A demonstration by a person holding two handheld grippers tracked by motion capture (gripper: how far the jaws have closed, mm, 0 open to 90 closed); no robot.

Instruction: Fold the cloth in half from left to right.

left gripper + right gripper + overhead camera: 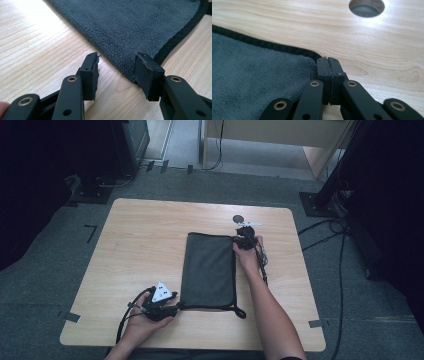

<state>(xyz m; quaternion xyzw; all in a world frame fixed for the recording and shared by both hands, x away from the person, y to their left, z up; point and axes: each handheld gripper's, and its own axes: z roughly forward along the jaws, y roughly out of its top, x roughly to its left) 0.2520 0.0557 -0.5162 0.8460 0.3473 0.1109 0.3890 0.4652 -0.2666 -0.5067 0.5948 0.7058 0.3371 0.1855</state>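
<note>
A dark grey fleecy towel (209,270) with black trim lies folded flat on the middle of the wooden table (145,235). My left gripper (179,306) is at the towel's near left corner. In the left gripper view it (117,67) stands open, one pad on bare wood and the other over the towel's (130,25) edge, with neither pressing. My right gripper (240,240) is at the far right corner. In the right gripper view its jaws (328,60) are pressed together at the tip of the towel's (249,82) corner, where the trim runs in under them.
A round cable hole (238,218) (366,7) is in the tabletop just beyond my right gripper. A black loop of trim (240,311) sticks out at the towel's near right corner. Bare wood lies left of the towel. Cables (320,227) and stand feet are on the floor at right.
</note>
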